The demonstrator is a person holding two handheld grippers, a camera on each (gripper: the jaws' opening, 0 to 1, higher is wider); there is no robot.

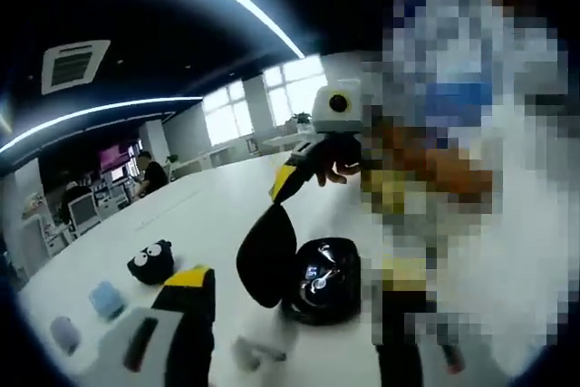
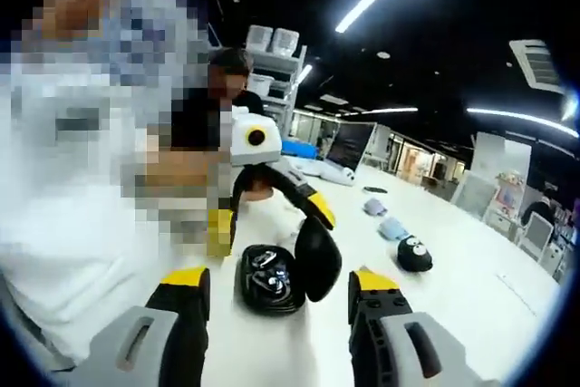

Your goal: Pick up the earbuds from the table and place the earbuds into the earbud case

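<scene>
A black earbud case (image 1: 324,295) lies open on the white table (image 1: 208,210), its lid (image 1: 266,256) swung up. Small pale, shiny pieces, seemingly earbuds (image 1: 319,278), rest in its wells. My left gripper (image 1: 294,283) is open, with the case between its jaw tips. Its right jaw is hidden by a mosaic patch. In the right gripper view the same case (image 2: 265,285) with raised lid (image 2: 318,258) sits just beyond my open right gripper (image 2: 278,279). The left gripper (image 2: 270,219) stands behind it with jaws apart. My right gripper (image 1: 299,169) hovers beyond the case.
A black round pouch with eyes (image 1: 150,261) (image 2: 414,254), a light blue case (image 1: 106,299) (image 2: 391,228) and a grey-blue one (image 1: 63,333) (image 2: 374,208) lie further along the table. A small blurred grey item (image 1: 259,351) lies near the case. A person (image 1: 150,171) sits by monitors.
</scene>
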